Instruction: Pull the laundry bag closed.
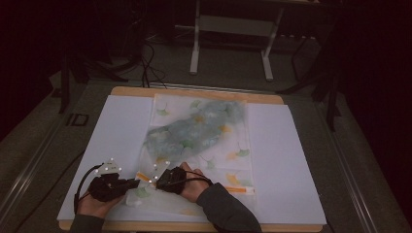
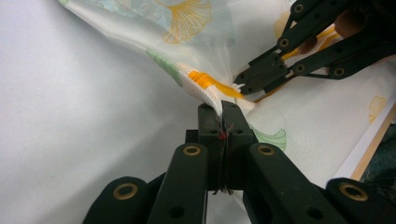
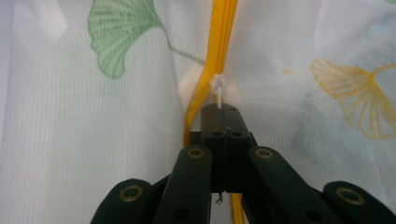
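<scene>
A white mesh bag (image 1: 228,160) printed with green and orange ginkgo leaves lies flat on the table, with a blue-grey garment (image 1: 199,128) showing through it. An orange zipper (image 3: 223,28) runs along its near edge. My left gripper (image 2: 222,106) is shut on the bag's fabric (image 2: 187,28) beside the zipper's end (image 2: 205,78). Just right of it, my right gripper (image 3: 221,109) is shut on the white zipper pull (image 3: 217,88). In the high view the two grippers, left (image 1: 137,183) and right (image 1: 154,180), meet tip to tip at the bag's near left corner.
A white sheet (image 1: 291,160) covers the wooden table (image 1: 194,92) under the bag. A metal frame's legs (image 1: 195,48) and cables lie on the floor beyond the far edge. A person's hands and dark sleeves enter from the bottom.
</scene>
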{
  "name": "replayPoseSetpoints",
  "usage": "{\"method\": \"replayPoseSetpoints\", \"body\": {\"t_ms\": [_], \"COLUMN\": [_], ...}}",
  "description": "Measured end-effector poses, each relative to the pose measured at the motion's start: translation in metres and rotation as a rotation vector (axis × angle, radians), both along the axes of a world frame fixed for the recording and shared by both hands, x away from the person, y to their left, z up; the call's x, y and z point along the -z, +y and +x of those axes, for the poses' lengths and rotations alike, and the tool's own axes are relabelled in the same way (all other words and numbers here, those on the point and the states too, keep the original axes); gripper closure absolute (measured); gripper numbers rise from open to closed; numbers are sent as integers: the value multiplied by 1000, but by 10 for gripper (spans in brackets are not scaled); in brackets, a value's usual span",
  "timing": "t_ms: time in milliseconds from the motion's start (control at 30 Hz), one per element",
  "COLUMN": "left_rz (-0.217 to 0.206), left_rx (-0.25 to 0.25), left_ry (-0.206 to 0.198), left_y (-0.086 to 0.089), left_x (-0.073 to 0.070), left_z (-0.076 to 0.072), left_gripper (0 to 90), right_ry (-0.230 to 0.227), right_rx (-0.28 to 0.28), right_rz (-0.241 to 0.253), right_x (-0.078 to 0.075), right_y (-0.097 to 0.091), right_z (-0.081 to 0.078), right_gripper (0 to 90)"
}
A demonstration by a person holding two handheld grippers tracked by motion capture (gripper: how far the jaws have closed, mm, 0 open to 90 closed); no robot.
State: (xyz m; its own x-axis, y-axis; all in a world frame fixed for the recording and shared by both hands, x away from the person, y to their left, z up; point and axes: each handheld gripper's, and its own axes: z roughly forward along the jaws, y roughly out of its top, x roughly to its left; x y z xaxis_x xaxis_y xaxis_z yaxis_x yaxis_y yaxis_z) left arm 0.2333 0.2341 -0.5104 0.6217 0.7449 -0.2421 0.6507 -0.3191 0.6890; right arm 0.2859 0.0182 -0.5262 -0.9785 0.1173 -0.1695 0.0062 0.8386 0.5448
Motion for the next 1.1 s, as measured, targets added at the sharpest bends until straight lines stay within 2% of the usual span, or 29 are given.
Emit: {"method": "replayPoseSetpoints", "body": {"t_ms": [1100], "left_rz": [3], "left_rx": [-5], "left_ry": [0], "left_y": [4], "left_x": [0], "left_z": [-1], "left_gripper": [887], "right_ry": [-33], "right_rx": [31], "right_rz": [-52], "right_x": [-5], "right_y": [-35], "right_z": [4], "right_gripper": [900]}}
